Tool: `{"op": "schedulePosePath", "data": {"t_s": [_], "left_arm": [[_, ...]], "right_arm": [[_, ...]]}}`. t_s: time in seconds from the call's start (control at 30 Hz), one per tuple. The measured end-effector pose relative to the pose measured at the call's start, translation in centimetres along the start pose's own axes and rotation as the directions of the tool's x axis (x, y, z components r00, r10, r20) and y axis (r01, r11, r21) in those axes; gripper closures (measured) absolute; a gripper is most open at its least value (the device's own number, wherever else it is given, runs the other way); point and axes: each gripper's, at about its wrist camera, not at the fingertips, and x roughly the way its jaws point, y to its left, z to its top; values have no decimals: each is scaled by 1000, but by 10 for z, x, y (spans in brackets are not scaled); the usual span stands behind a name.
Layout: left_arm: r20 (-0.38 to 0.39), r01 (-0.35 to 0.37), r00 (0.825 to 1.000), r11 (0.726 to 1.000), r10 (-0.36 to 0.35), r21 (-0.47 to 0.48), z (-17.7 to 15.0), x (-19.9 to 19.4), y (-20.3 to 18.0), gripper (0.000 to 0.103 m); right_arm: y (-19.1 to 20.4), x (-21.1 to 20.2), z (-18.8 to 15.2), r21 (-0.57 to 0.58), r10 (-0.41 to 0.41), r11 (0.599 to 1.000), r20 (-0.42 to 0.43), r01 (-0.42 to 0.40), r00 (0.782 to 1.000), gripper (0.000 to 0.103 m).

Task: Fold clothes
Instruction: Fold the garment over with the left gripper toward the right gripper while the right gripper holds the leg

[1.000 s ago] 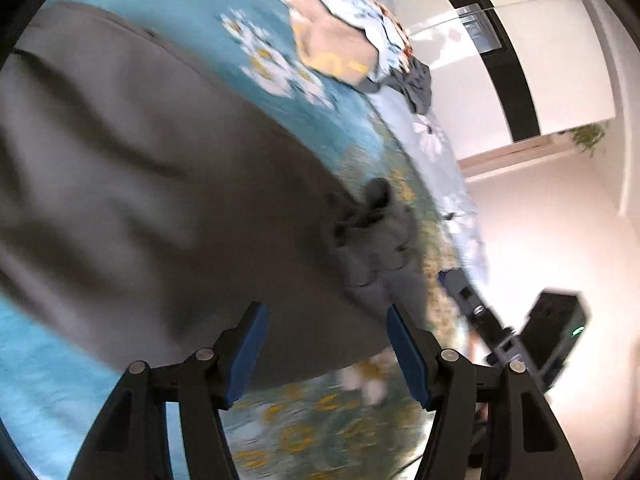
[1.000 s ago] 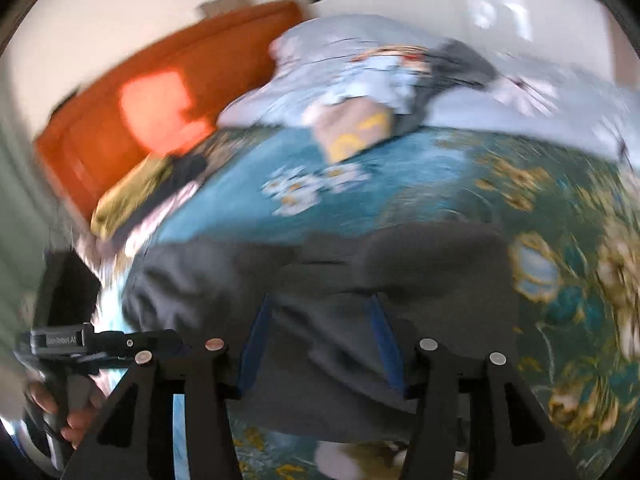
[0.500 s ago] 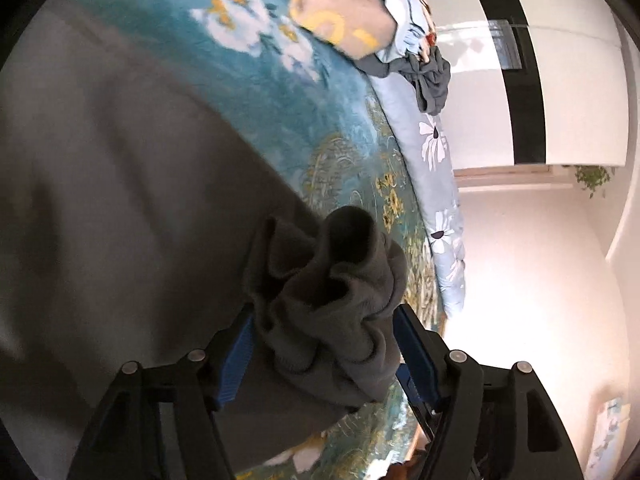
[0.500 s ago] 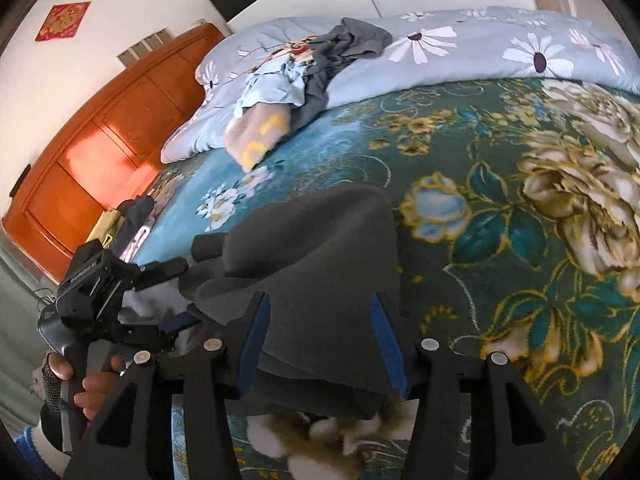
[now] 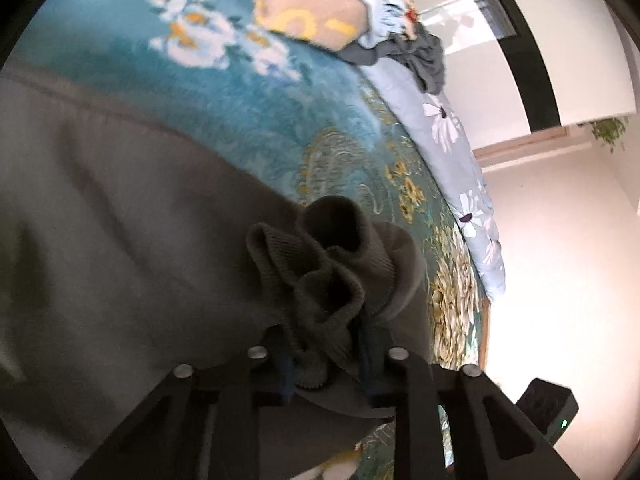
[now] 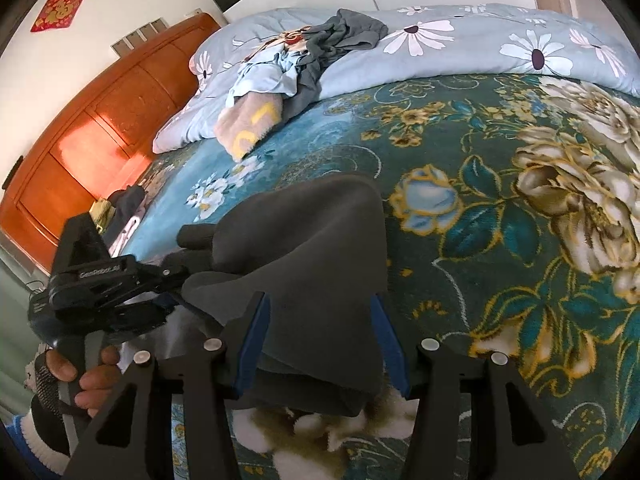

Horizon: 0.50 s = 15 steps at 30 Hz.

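Note:
A dark grey sweatshirt point(image 5: 120, 240) lies spread on the flowered bed cover point(image 6: 500, 240). My left gripper point(image 5: 326, 360) is closing its jaws, and the blue pads press on the bunched ribbed cuff point(image 5: 320, 264). From the right wrist view that same left gripper point(image 6: 176, 276) comes in from the left, held by a hand point(image 6: 88, 376). A thick fold of the sweatshirt point(image 6: 312, 264) fills the gap of my right gripper point(image 6: 320, 336), both blue pads against the cloth, and its edge hangs below them.
A heap of other clothes point(image 6: 280, 76) lies at the head of the bed on a pale blue daisy quilt point(image 6: 460, 48). An orange wooden headboard point(image 6: 92, 140) stands at the left. A black box point(image 5: 548, 408) sits on the floor past the bed's edge.
My left gripper came up to the bunched cuff with wide jaws, then closed on it. The right gripper carried its side of the sweatshirt over into a fold and then stayed still.

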Motion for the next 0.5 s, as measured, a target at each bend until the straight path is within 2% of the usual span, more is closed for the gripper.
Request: {"op": "schedulePosePath", "data": {"t_s": [0.1, 0.2, 0.3, 0.4, 0.5], "left_arm": [[14, 47, 999, 998, -48, 38, -1, -18, -13, 84], [38, 122, 992, 991, -124, 51, -1, -48, -19, 84], [70, 134, 988, 989, -138, 58, -1, -77, -8, 84], [86, 83, 993, 996, -82, -14, -6, -88, 34, 84], [66, 57, 997, 986, -47, -158, -12, -84, 87, 84]], "right_arm": [[0, -5, 2, -2, 5, 1000, 15, -5, 1000, 49], [2, -12, 6, -3, 23, 1000, 35, -23, 999, 49], [6, -18, 11, -9, 46, 999, 52, -46, 998, 48], [13, -13, 12, -28, 57, 998, 44, -55, 997, 38], [23, -1, 9, -46, 70, 997, 10, -69, 998, 38]]}}
